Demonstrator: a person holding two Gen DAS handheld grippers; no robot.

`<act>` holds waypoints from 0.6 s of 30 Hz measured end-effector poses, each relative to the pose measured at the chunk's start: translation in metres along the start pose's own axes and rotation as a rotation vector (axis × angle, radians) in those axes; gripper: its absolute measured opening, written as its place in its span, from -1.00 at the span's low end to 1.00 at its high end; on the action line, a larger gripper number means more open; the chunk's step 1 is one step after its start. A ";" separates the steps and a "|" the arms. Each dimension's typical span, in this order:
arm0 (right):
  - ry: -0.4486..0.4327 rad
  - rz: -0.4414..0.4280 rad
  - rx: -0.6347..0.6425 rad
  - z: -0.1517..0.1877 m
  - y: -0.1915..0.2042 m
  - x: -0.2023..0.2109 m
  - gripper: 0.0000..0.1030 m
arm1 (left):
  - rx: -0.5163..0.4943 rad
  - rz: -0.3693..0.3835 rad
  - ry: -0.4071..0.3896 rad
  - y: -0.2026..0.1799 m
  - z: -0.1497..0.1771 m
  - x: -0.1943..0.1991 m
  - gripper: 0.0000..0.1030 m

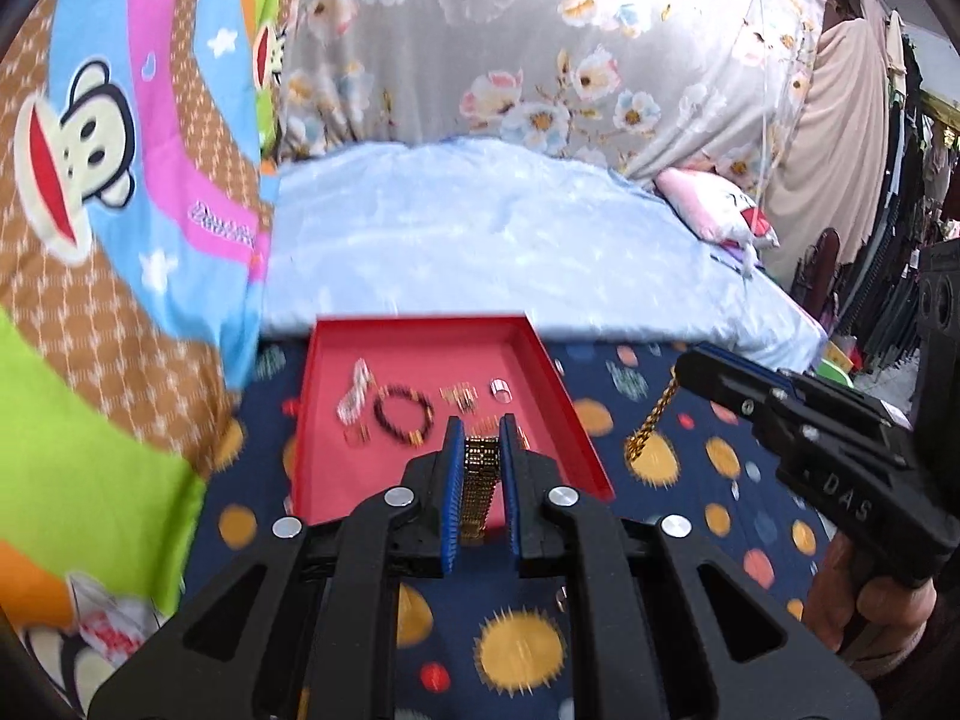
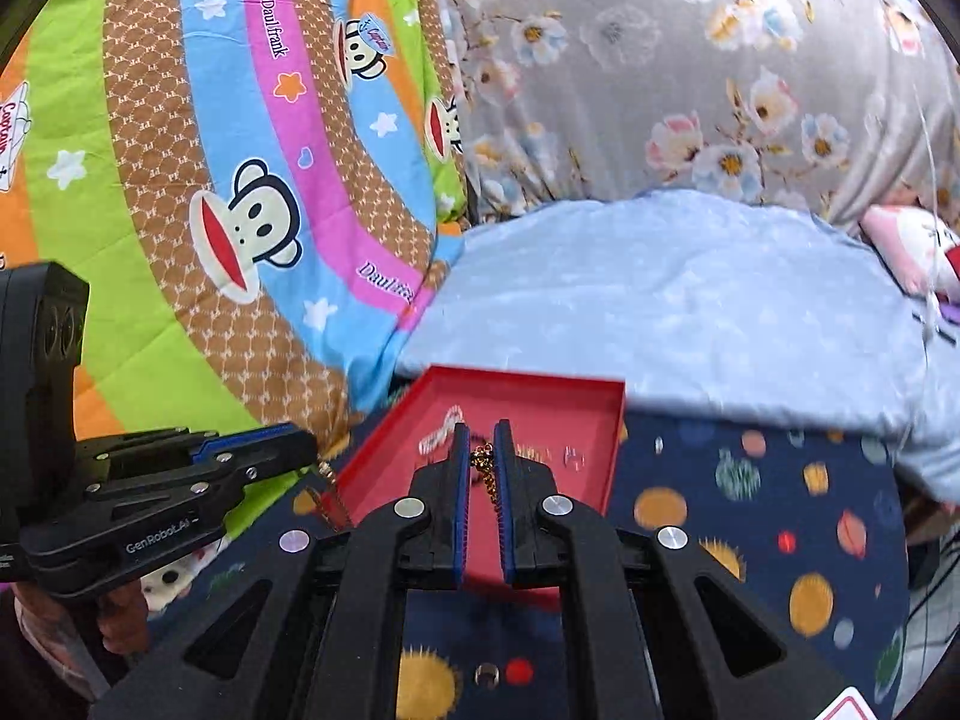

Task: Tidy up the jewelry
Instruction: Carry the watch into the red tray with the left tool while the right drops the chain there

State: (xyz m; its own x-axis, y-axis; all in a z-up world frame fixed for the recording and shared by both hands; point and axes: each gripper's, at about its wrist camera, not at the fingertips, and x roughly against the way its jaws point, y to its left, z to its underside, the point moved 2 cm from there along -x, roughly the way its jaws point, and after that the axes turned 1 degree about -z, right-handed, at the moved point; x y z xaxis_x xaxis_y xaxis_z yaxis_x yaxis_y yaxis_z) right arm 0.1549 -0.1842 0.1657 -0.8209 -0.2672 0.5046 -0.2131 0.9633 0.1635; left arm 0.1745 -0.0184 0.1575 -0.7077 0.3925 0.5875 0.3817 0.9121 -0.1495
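A red tray [image 1: 558,378] lies on the navy planet-print cloth and also shows in the right wrist view [image 2: 606,468]. In it lie a dark bead bracelet [image 1: 403,414], a silver chain [image 1: 354,399], a silver ring [image 1: 500,390] and small gold pieces [image 1: 459,399]. My left gripper [image 1: 481,441] is shut on a gold mesh band [image 1: 480,480] over the tray's near part. My right gripper [image 2: 480,441] is shut on a gold chain [image 2: 487,474] over the tray; from the left wrist view the chain [image 1: 651,426] hangs right of the tray.
A small ring [image 2: 486,673] lies on the navy cloth [image 1: 690,510] near the front. A light blue quilt [image 1: 480,240] lies behind the tray, a monkey-print blanket [image 1: 120,210] on the left, a floral cover [image 1: 540,48] at the back.
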 end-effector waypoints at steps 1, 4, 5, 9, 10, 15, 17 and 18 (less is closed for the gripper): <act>0.001 -0.004 0.000 -0.004 0.000 -0.006 -0.86 | 0.002 -0.001 -0.005 0.002 -0.004 -0.003 -0.79; 0.013 -0.010 -0.011 -0.007 -0.002 -0.022 -0.86 | 0.013 -0.004 -0.006 0.008 -0.015 -0.017 -0.79; 0.026 -0.016 -0.023 -0.006 -0.003 -0.032 -0.86 | 0.023 -0.004 -0.001 0.011 -0.017 -0.023 -0.79; 0.066 -0.016 -0.040 0.004 -0.006 -0.055 -0.85 | 0.051 -0.028 0.025 0.021 -0.015 -0.048 -0.79; 0.074 -0.018 -0.042 0.007 -0.007 -0.059 -0.85 | 0.057 -0.034 0.030 0.022 -0.014 -0.052 -0.78; 0.090 -0.012 -0.043 0.015 -0.009 -0.071 -0.83 | 0.080 -0.089 0.038 0.034 -0.011 -0.064 -0.65; 0.077 -0.002 -0.045 0.014 -0.012 -0.069 -0.75 | 0.085 -0.113 0.024 0.037 -0.013 -0.063 -0.21; 0.072 0.000 -0.046 0.012 -0.011 -0.068 -0.71 | 0.090 -0.121 0.014 0.039 -0.014 -0.061 -0.08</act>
State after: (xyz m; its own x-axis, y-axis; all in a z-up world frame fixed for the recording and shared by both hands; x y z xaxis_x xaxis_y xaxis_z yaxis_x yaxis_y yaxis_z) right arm 0.2067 -0.1763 0.1192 -0.7800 -0.2705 0.5643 -0.1877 0.9614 0.2014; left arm 0.2404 -0.0086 0.1271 -0.7369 0.2780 0.6162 0.2386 0.9598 -0.1476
